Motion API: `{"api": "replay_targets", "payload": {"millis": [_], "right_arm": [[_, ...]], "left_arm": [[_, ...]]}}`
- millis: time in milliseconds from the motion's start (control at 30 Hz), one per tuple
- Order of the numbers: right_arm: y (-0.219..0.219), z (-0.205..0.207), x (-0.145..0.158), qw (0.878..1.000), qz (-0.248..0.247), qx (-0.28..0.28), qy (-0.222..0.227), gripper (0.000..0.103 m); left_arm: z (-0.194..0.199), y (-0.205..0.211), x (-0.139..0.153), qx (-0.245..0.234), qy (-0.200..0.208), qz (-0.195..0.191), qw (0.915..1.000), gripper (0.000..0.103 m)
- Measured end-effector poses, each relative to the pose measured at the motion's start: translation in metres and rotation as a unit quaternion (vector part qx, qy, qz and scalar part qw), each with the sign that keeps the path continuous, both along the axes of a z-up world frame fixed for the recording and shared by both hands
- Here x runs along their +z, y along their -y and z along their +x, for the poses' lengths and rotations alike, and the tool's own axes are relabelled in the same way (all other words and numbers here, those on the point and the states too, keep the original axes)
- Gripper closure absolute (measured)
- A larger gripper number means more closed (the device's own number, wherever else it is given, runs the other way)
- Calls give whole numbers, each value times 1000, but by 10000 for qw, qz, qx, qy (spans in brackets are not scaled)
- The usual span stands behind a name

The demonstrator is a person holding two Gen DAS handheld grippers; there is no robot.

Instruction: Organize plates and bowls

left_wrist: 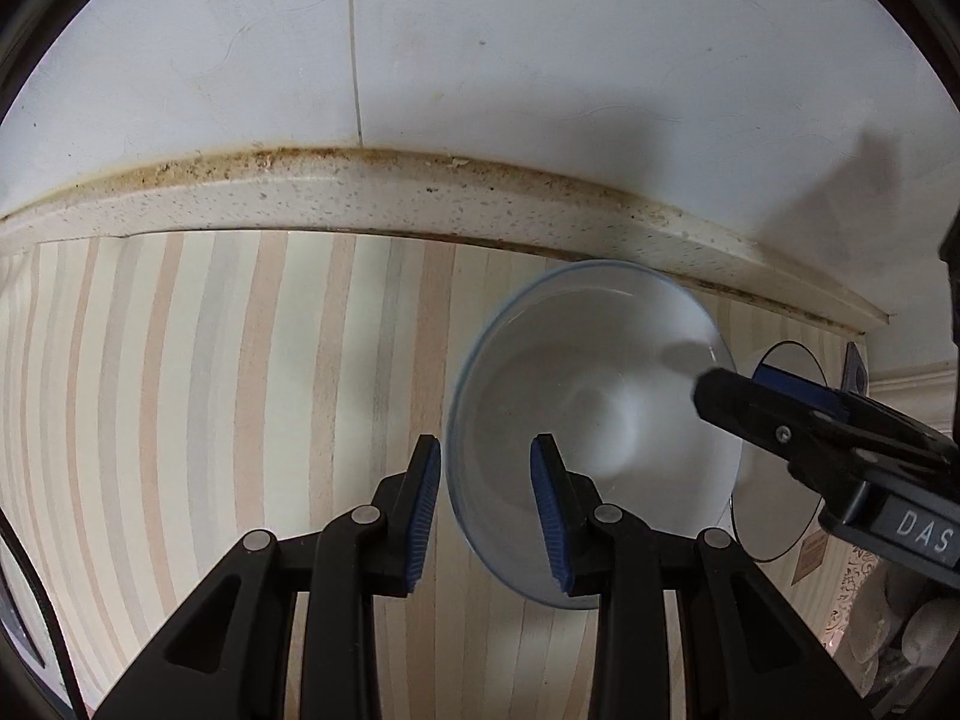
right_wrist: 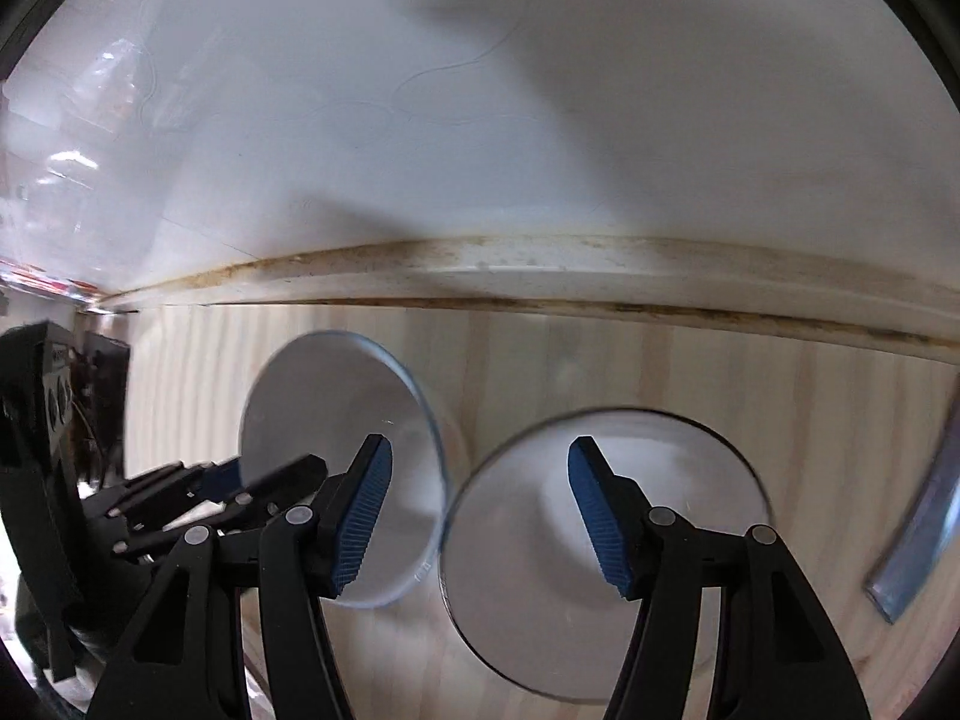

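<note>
A clear glass bowl [left_wrist: 600,396] with a bluish rim is tilted up off the counter, its opening facing the left wrist camera. Its left rim runs between the pads of my left gripper [left_wrist: 486,480], which is shut on it. From the right wrist the same bowl [right_wrist: 324,408] and the left gripper [right_wrist: 258,471] show at the left. My right gripper [right_wrist: 480,480] is open. Its right finger hangs over a second clear round dish [right_wrist: 600,576], and its left finger overlaps the tilted bowl. The left wrist view has that gripper [left_wrist: 744,384] at the bowl's right rim, with the dish [left_wrist: 774,516] behind.
The counter wears a striped beige mat [left_wrist: 240,390]. A stained speckled ledge [left_wrist: 360,198] and a white tiled wall [left_wrist: 540,60] close off the back. Part of another bluish glass rim [right_wrist: 918,528] lies at the right edge. Dark clutter [right_wrist: 102,384] stands at the left.
</note>
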State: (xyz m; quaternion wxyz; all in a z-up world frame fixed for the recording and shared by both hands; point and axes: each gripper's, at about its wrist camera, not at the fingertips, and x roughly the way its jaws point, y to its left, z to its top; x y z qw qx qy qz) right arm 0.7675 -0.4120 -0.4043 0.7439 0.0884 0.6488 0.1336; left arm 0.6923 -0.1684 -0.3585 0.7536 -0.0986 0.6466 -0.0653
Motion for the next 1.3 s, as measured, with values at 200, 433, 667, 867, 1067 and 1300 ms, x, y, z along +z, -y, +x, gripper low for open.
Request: {"api": "replay_targets", "payload": {"millis": [200, 433, 667, 867, 1067, 1300], "right_arm": [[-10, -11, 27, 9977, -86, 386, 546, 39], [-29, 13, 3, 9971, -29, 705, 287, 64], [-30, 18, -11, 9971, -46, 726, 213, 88], [-34, 16, -11, 9973, -28, 723, 147, 88], [-39, 11, -7, 9972, 94, 732, 102, 88], [-48, -3, 12, 9966, 132, 807, 138, 88]], "left_arm": [[0, -4, -3, 17, -57, -71, 10000, 74], [4, -7, -10, -2, -119, -223, 9997, 75], [6, -10, -12, -15, -15, -300, 9995, 78], [3, -11, -10, 39, -17, -279, 9996, 79], [-4, -9, 1, 64, -19, -220, 9997, 79], [-19, -4, 13, 29, 57, -206, 9998, 79]]}}
